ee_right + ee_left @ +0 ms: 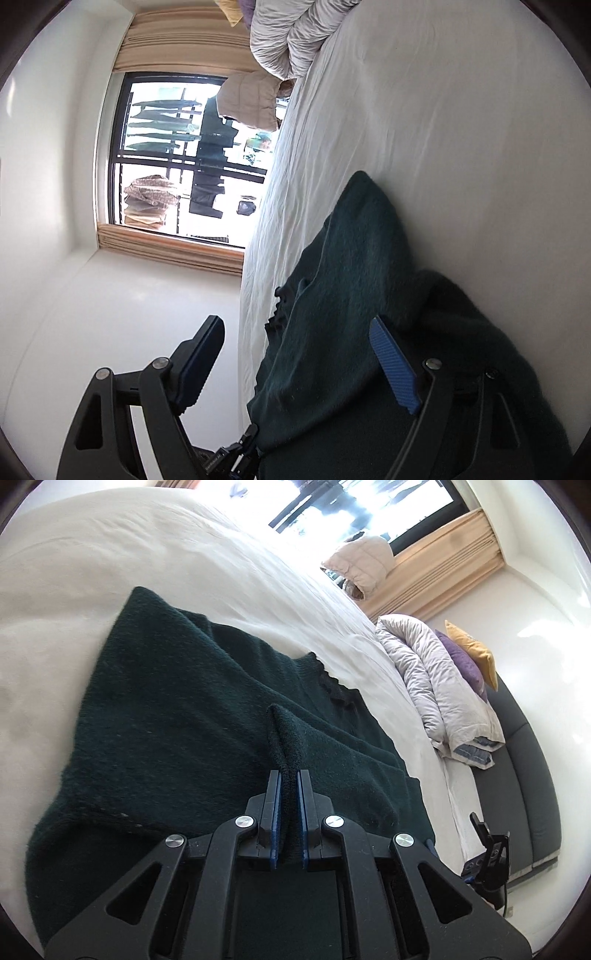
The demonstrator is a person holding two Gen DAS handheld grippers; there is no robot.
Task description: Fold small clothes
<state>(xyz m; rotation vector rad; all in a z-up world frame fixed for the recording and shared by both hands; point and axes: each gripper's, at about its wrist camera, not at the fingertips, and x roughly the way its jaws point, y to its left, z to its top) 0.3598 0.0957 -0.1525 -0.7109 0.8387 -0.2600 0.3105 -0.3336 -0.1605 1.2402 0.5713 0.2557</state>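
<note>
A dark green knit sweater (pixel 177 716) lies on the white bed sheet (pixel 110 554), partly folded over itself. My left gripper (pixel 290 775) is shut on a pinched fold of the sweater, which stands up between its blue pads. In the right wrist view the same sweater (pixel 343 295) lies at the bed's edge. My right gripper (pixel 295 332) is open wide, with the sweater's edge between its two fingers; its blue right pad (pixel 393 365) rests against the knit and the left finger (pixel 201 354) hangs off the bed.
A rolled grey duvet (pixel 432 679) with a purple pillow (pixel 461 661) and a yellow one (pixel 476 650) lies on a dark sofa (pixel 524 760) beside the bed. A window (pixel 177 158) with beige curtains is beyond. My other gripper's tip (pixel 487 856) shows low right.
</note>
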